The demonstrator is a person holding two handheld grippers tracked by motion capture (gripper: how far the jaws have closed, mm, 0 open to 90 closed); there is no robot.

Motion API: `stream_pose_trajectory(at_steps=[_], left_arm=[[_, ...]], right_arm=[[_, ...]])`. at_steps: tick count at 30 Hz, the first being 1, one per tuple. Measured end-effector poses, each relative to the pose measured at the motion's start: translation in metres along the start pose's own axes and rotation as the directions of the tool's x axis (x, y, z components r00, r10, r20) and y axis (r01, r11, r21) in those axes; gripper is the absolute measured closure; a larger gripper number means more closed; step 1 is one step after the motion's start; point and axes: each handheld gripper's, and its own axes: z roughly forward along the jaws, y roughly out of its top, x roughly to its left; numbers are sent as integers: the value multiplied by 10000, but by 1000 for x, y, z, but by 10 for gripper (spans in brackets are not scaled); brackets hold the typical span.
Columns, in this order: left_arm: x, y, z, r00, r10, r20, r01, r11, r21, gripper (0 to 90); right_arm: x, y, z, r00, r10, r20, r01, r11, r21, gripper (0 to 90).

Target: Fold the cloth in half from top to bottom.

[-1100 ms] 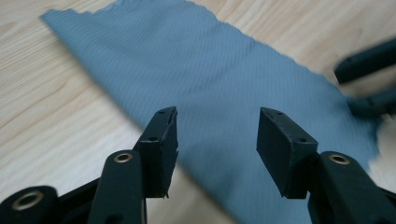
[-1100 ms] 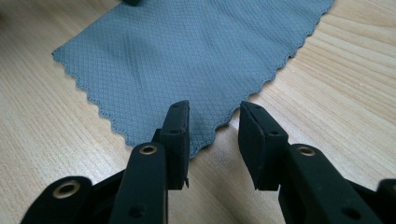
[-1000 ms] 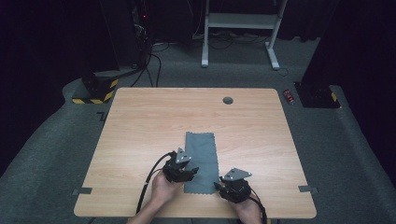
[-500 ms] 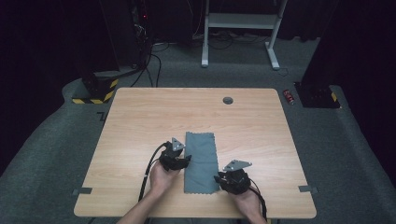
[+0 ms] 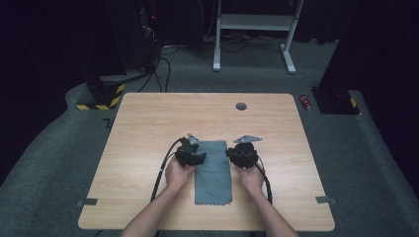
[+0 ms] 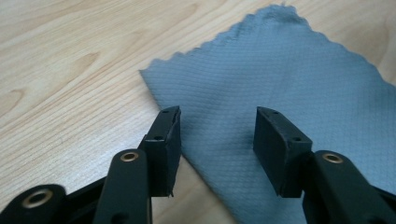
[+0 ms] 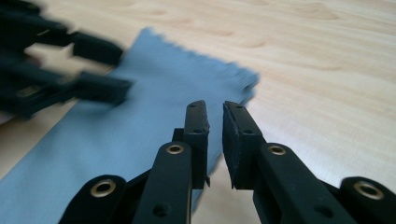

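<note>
- On the near half of the wooden table (image 5: pixel 148 123) lies a grey-blue cloth (image 5: pixel 213 173), a long folded strip running from the person's edge toward the middle, flat on the wood.
- Left gripper (image 5: pixel 193 154) sits at the cloth's far left corner; right gripper (image 5: pixel 240 153) sits at the far right corner, one on each side of the strip's far end.
- From the left gripper view, the left tongs stand well apart, astride the cloth's (image 6: pixel 280 93) side edge: one jaw over bare wood, the other over the fabric. Nothing pinched between them yet.
- From the right gripper view, the right tongs have just been closing and are down to a narrow slit. The cloth's (image 7: pixel 116 140) edge runs under them, but I can't see fabric caught between the pads — the gap looks empty.
- Farther off in that same view, blurred, is the left gripper (image 7: pixel 98 70), hovering over the cloth.
- My read: this is the pick-up step for another fold, both hands lining up on the far corners.
- Next move calls for each set of jaws to come down low, get one pad under the edge, and clamp on the fabric.
- Right side may need to reopen a touch first, since so narrow a gap could slide over the edge rather than take it.
- Both corners should lift together, or the strip skews.
</note>
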Motion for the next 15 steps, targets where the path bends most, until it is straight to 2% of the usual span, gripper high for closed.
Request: stream_pose_trajectory(at_steps=[4, 7, 15], left_arm=[[3, -1, -1, 9999, -141, 66, 141, 9999, 55, 502], [5, -2, -2, 9998, -191, 25, 191, 9998, 51, 498], [7, -3, -2, 9999, -166, 0, 166, 9999, -8, 489]], right_arm=[[-10, 14, 29, 9980, 435, 452, -453, 9982, 398, 795], [-11, 19, 37, 9963, 575, 643, -600, 9975, 370, 783], [-15, 26, 48, 9957, 731, 576, -762, 9957, 523, 782]])
